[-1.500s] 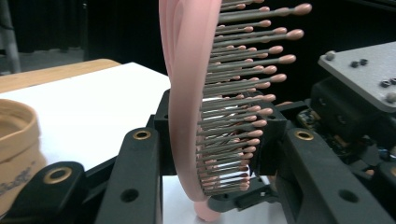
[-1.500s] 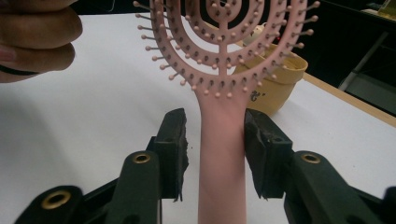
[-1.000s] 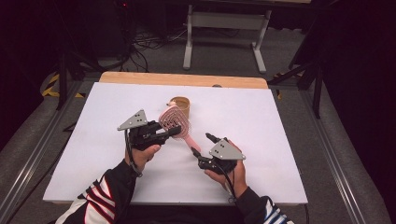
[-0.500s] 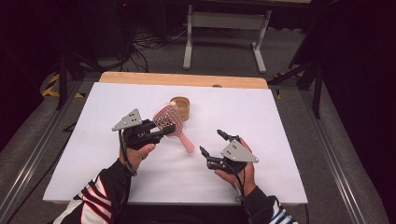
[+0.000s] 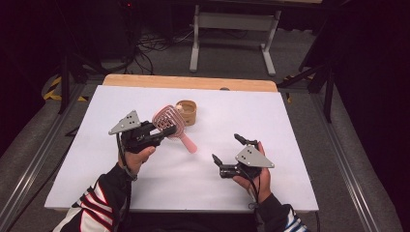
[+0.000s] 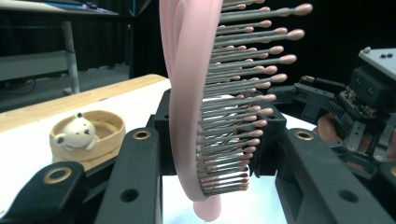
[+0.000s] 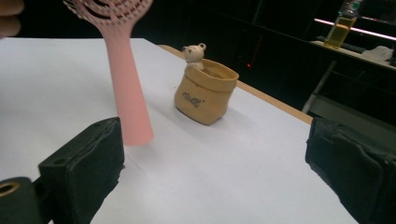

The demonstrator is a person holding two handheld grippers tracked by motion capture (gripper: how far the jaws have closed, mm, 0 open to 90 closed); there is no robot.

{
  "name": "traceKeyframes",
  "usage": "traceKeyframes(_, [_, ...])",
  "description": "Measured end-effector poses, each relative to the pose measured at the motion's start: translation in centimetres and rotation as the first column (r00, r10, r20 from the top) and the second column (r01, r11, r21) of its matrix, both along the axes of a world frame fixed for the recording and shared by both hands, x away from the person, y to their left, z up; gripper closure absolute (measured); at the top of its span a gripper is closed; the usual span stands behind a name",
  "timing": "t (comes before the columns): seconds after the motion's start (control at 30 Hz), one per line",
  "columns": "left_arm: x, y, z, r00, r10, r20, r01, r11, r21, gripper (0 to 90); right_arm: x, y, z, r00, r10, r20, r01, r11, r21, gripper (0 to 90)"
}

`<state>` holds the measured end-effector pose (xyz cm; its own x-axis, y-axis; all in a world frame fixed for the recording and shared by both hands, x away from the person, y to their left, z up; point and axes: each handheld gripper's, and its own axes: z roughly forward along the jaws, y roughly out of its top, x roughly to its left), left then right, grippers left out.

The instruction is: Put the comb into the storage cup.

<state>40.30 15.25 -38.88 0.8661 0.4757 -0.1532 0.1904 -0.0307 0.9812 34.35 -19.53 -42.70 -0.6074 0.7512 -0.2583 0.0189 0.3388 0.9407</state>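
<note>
A pink hairbrush (image 5: 167,118) hangs above the white table (image 5: 290,121), handle slanting down to the right. My left gripper (image 5: 164,131) is shut on its head; in the left gripper view the bristled head (image 6: 187,93) stands between the two jaws. My right gripper (image 5: 226,147) is low at the right, apart from the handle tip. It is open, its jaws have just been opening, and nothing lies between them (image 7: 215,172). The handle (image 7: 127,98) rises ahead of its left jaw. A tan pot with a small bear figure (image 5: 186,112) stands behind the brush.
The pot (image 7: 205,91) is ahead of the right gripper, near the wooden strip (image 5: 193,82) along the table's far edge. A bottle (image 7: 340,29) stands on a dark shelf far off. A metal stand (image 5: 232,29) and cables lie on the floor beyond.
The right gripper has drawn away from the brush handle, to the right and toward the person, and its jaws have spread wider. The left gripper has kept the brush, nearly still.
</note>
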Motion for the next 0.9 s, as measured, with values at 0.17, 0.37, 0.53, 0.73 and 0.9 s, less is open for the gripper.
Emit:
traceKeyframes(0.17, [0.1, 0.6, 0.3, 1.0, 0.004, 0.006, -0.004, 1.0, 0.0, 63.6, -0.1, -0.7, -0.4, 0.9999, -0.016, -0.004, 0.016, 1.0, -0.013, 4.9])
traceKeyframes(0.37, [0.4, 1.2, 0.4, 0.9998, 0.021, 0.005, -0.021, 0.9998, -0.002, 63.6, -0.5, -1.7, -0.7, 0.9991, -0.042, -0.007, 0.042, 0.999, -0.019, 4.9])
traceKeyframes(0.53, [0.5, 1.8, 0.6, 0.9993, 0.035, 0.008, -0.035, 0.9993, -0.015, 63.6, -0.7, -2.4, -1.2, 0.9982, -0.055, -0.024, 0.054, 0.998, -0.029, 5.0])
traceKeyframes(0.73, [0.6, 2.8, 1.2, 0.9978, 0.063, 0.019, -0.063, 0.9976, -0.029, 63.6, -0.9, -2.8, -1.7, 0.9976, -0.061, -0.034, 0.059, 0.997, -0.046, 5.2])
traceKeyframes(0.9, [0.9, 3.2, 1.5, 0.9965, 0.08, 0.022, -0.08, 0.9963, -0.033, 63.6, -0.8, -3.0, -1.8, 0.9965, -0.073, -0.04, 0.071, 0.996, -0.045, 5.3])
